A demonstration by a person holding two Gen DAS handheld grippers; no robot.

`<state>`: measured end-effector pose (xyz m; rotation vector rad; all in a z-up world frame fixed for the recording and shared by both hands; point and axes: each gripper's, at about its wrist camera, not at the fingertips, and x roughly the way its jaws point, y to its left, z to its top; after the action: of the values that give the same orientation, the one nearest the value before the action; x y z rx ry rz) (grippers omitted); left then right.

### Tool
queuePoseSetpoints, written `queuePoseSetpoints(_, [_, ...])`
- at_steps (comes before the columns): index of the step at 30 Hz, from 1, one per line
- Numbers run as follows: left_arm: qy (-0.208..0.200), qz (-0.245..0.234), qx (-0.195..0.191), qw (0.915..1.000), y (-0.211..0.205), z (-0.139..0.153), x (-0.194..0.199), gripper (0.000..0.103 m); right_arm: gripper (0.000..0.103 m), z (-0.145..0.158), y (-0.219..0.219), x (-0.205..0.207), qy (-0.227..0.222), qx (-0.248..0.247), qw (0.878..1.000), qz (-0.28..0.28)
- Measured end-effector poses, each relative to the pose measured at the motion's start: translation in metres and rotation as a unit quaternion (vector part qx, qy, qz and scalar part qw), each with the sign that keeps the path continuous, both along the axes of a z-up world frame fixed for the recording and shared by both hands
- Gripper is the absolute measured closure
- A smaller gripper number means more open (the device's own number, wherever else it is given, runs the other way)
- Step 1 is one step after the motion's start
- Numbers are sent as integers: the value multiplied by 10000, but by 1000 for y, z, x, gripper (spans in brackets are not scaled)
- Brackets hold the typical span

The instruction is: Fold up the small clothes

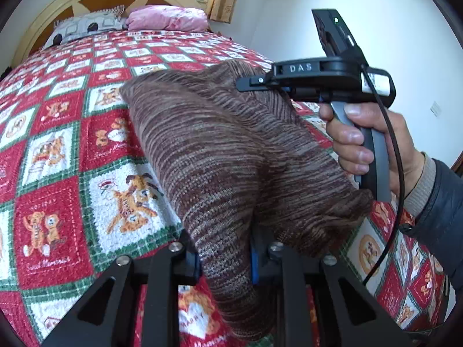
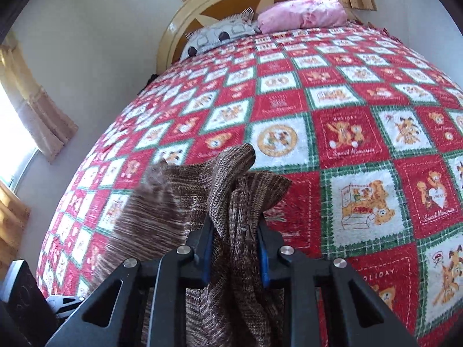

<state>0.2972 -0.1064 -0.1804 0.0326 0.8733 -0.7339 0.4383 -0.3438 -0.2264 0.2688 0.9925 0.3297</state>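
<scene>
The brown-and-tan striped garment point(image 1: 231, 156) is a coarse ribbed knit, matt and fuzzy. The red, white and green bedspread point(image 2: 347, 115) looks like nubby, towel-like woven cloth. Both grippers, left point(image 1: 225, 263) and right point(image 2: 235, 248), are matt black plastic with shiny metal bolt heads and blue pads point(image 2: 264, 263). The cream headboard point(image 2: 185, 23) is glossy painted wood.

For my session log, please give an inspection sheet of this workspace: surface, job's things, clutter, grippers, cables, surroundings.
Surface: bed with red, white and green teddy-bear quilt.
Job's things: brown striped knit garment, lifted, hanging between both grippers.
Clutter: nothing seen.
Grippers: left gripper and right gripper each shut on the knit.
Cables: black cable runs along the right hand.
Surroundings: pink pillow, patterned pillow, arched headboard, curtains, white walls.
</scene>
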Motion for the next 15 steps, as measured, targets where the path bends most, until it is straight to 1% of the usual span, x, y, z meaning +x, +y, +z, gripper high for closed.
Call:
queuePoseSetpoints(4, [-141,-37,19,9999,3,11,-9,80,78,15,12,-8,-150,-27,9999,55])
queuePoseSetpoints(8, [-259,0,54,9996,13,21,-19,80,78,29,23,-19,-276,68,9995,109])
queuePoseSetpoints(15, [-420,177,52,9989,48,33,-39,81,78,49,45,-38,-413,244,9985,276])
